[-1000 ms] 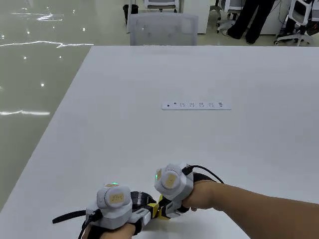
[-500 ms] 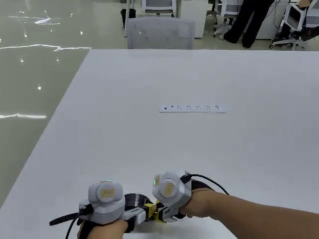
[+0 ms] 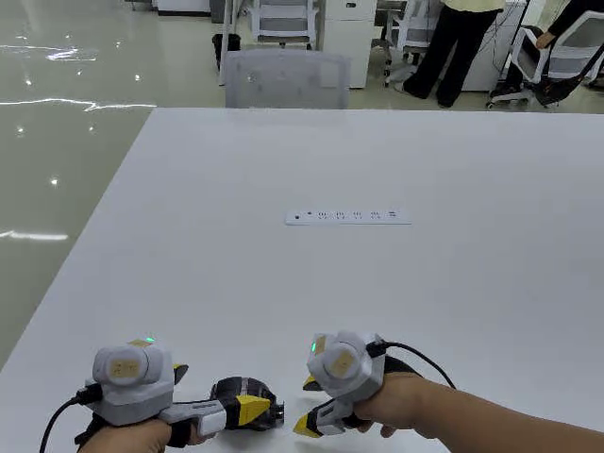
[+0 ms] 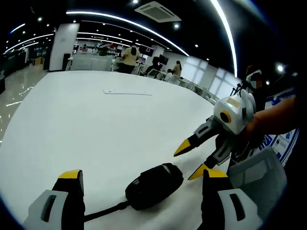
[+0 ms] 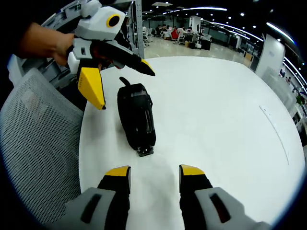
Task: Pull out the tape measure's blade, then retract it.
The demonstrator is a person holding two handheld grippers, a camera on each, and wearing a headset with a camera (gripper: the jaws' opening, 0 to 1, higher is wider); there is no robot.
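Observation:
A black tape measure (image 3: pixel 241 394) lies on the white table (image 3: pixel 377 302) near its front edge, with the blade drawn in. In the left gripper view the tape measure (image 4: pixel 154 186) rests between the wide jaws of my left gripper (image 4: pixel 142 175), touching neither, its strap trailing toward me. My left gripper (image 3: pixel 217 392) is open. My right gripper (image 3: pixel 308 406) is just right of the case, also open and empty. In the right gripper view the tape measure (image 5: pixel 136 120) lies ahead of my right gripper (image 5: pixel 154 171), its hook end nearest me.
A white power strip (image 3: pixel 348 217) lies mid-table. A grey mesh chair (image 3: pixel 286 78) stands at the far edge, with people (image 3: pixel 453 38) and office chairs beyond. Another mesh chair (image 5: pixel 33 143) sits beside the table's near edge.
The two grippers were close together at the tape measure; they have drawn apart, the left one to the left. The tape measure now lies free on the table. The camera has tilted.

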